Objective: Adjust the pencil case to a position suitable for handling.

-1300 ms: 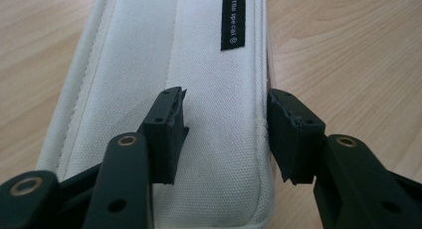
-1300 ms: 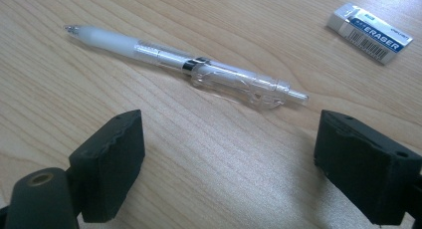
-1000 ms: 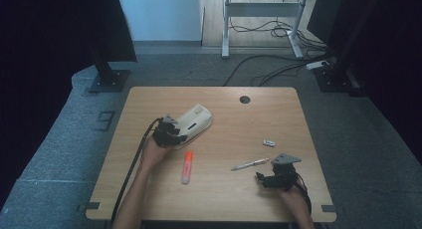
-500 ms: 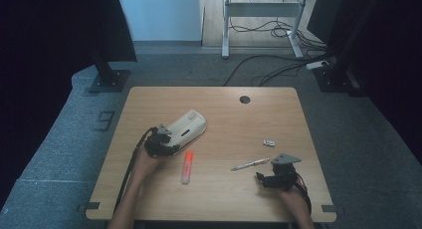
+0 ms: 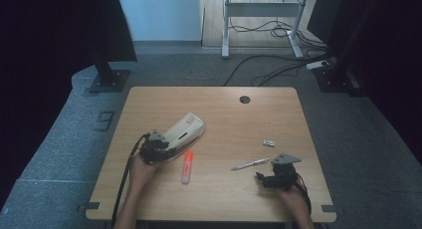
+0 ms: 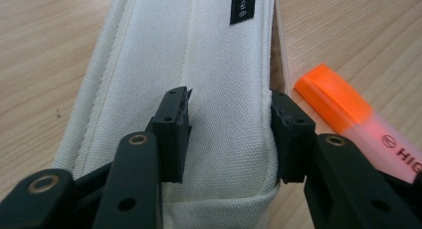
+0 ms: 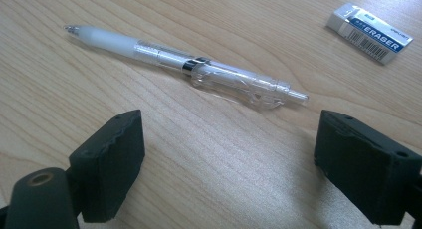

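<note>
A white fabric pencil case [image 5: 185,129] lies aslant left of the table's middle. My left gripper [image 5: 165,147] holds its near end. In the left gripper view the jaws have just been closing, and the gripper [image 6: 231,134] pinches the pencil case [image 6: 199,50] between its pads. An orange highlighter [image 5: 187,167] lies right beside the case; its cap [image 6: 331,92] is next to my right-hand jaw. My right gripper [image 5: 263,177] rests open at the near right. In its own view the right gripper [image 7: 224,154] stands short of a clear pen [image 7: 189,67], touching nothing.
A small white eraser [image 5: 268,143] lies beyond the pen [image 5: 250,164]; in the right gripper view the eraser [image 7: 369,33] is at the top right. The wooden table [image 5: 224,109] has a cable hole [image 5: 244,99] near its far edge. Stands and cables are on the floor behind.
The left gripper has moved left and toward the near edge, and the pencil case has come along with it, ending next to the highlighter. The right gripper has stayed put.
</note>
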Available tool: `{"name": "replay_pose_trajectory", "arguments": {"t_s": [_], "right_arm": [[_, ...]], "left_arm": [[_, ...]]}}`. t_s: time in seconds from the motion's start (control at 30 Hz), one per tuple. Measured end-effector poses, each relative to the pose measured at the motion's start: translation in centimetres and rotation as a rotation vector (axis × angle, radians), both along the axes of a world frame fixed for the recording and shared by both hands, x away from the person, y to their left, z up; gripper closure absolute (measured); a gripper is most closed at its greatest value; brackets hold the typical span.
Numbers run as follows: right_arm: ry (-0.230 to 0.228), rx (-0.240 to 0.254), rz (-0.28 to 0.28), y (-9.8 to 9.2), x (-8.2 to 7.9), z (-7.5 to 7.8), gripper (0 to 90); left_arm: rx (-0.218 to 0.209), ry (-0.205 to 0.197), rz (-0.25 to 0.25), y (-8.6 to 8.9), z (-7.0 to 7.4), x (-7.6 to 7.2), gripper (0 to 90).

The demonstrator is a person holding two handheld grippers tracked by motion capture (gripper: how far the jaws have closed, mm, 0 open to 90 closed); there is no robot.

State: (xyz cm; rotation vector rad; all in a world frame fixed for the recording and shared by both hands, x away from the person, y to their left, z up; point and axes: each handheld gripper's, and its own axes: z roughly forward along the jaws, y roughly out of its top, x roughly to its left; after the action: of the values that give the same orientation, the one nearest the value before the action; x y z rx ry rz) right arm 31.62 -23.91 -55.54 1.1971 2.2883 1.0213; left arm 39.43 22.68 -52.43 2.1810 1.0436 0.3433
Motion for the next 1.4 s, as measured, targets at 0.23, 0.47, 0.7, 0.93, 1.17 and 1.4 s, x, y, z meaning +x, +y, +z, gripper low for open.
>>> {"name": "replay_pose_trajectory", "arguments": {"t_s": [0.23, 0.47, 0.7, 0.93, 1.17, 1.4], "right_arm": [[0.000, 0.000, -0.001, 0.0, 0.0, 0.0, 12.4], [0.000, 0.001, -0.001, 0.0, 0.0, 0.0, 12.4], [0.000, 0.001, -0.001, 0.0, 0.0, 0.0, 12.4], [0.000, 0.001, -0.001, 0.0, 0.0, 0.0, 12.4], [0.001, 0.001, -0.001, 0.0, 0.0, 0.0, 12.4], [0.002, 0.002, 0.001, 0.0, 0.0, 0.0, 12.4]], "left_arm": [[0.004, -0.017, 0.009, 0.1, 0.7, -0.4, 66.5], [-0.040, -0.038, 0.021, 0.6, 1.6, -0.7, 72.3], [-0.103, -0.045, 0.029, 1.6, 2.5, -0.5, 73.9], [-0.174, -0.047, 0.039, 2.9, 3.3, -0.2, 74.5], [-0.194, -0.047, 0.051, 3.4, 3.4, -0.1, 74.6], [-0.203, -0.052, 0.055, 3.8, 3.5, -0.1, 74.8]]}}
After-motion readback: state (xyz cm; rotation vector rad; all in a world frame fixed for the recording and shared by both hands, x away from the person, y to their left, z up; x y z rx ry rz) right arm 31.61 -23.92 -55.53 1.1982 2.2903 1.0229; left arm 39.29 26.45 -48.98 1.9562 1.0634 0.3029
